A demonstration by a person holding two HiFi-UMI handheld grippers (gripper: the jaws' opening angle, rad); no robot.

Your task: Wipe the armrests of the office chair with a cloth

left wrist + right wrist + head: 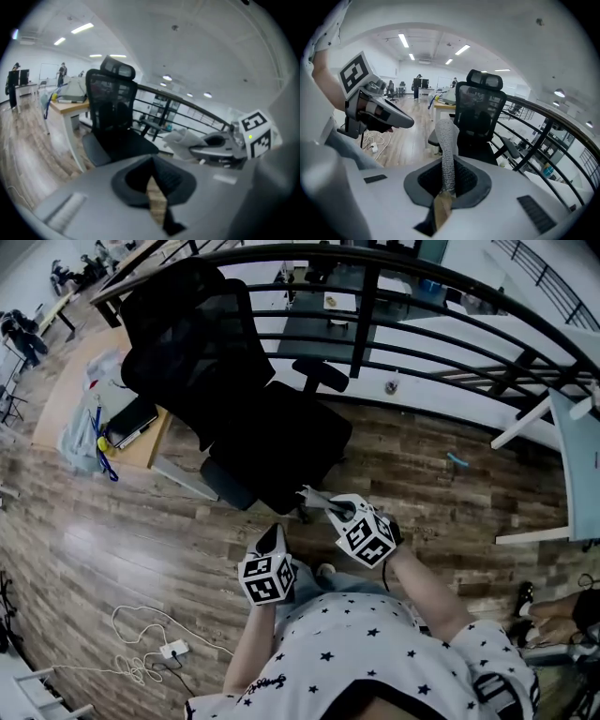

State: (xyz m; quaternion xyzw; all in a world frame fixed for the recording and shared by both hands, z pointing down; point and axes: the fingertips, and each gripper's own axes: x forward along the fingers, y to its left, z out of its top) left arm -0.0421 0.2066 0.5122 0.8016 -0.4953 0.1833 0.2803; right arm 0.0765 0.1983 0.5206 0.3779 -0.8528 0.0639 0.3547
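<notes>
Wiping has not begun, I judge: the cloth [449, 150] is clamped in the fingers of my right gripper [444, 190], held up well short of the office chair [272, 437]. My left gripper [156, 187] has its fingers together, empty. The visible armrest [321, 374] and its twin are both left to do.

The head view looks steeply down on the office chair [253, 418], which both gripper views face level from nearby
</notes>
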